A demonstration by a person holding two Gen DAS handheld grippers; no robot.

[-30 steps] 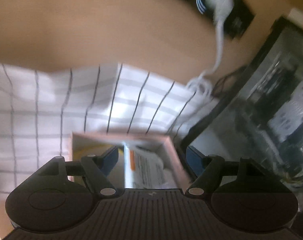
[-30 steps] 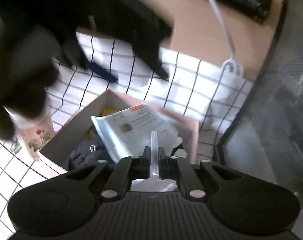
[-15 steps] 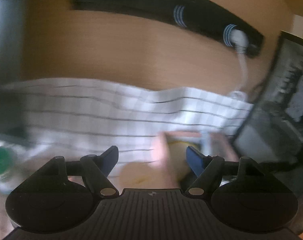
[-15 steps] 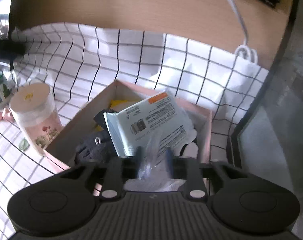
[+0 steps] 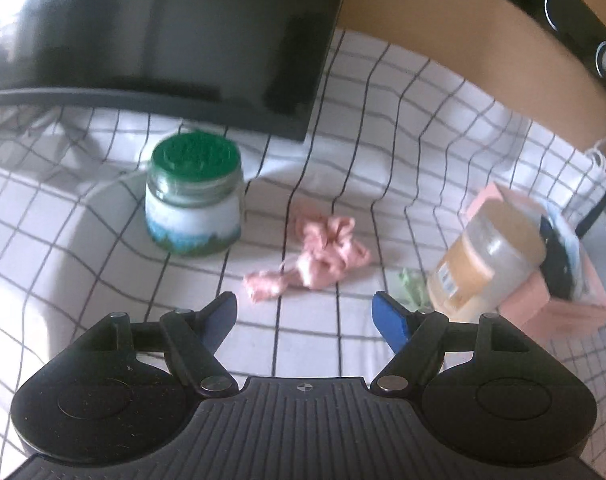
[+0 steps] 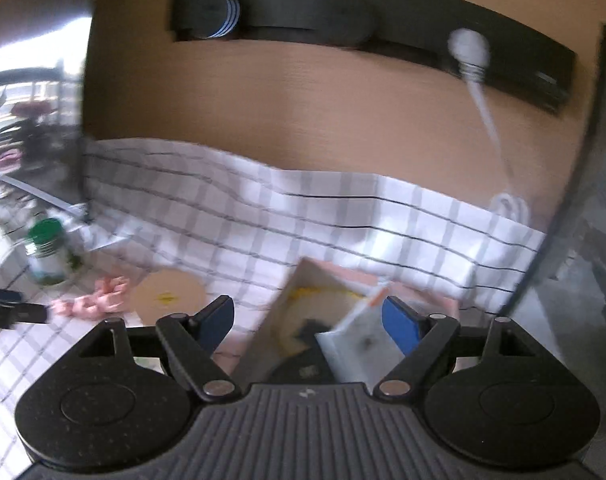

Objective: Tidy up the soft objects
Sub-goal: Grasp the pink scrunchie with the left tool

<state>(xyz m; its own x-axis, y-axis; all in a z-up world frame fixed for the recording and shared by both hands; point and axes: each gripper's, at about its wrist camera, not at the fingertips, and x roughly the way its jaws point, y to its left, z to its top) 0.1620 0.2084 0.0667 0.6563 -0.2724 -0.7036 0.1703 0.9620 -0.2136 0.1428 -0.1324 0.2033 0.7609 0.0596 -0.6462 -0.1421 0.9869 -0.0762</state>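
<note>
L gripper [image 5: 305, 316] spread wide, nothing betw. the blue pads, hovering over the checked cloth [image 5: 423, 128]. Crumpled pink fabric piece [image 5: 323, 250] lies mid-frame just above the gap, not touched. Green-lidded jar [image 5: 193, 196] upright at centre-left, below the dark monitor [image 5: 163, 32]. Clear jar w/ tan lid [image 5: 491, 260] at right, tilted, just beside the pink box [image 5: 559, 308]; a small pale green scrap [image 5: 413, 282] at its base. R gripper [image 6: 307, 320] has just been opening, jaws now apart, nothing pinched; seen betw. them, lower centre, the pink box w/ a white packet [image 6: 359, 340] and yellow and dark items inside, blurred. Pink fabric shows again at lower left of the R view, next to the L tool's tip.
</note>
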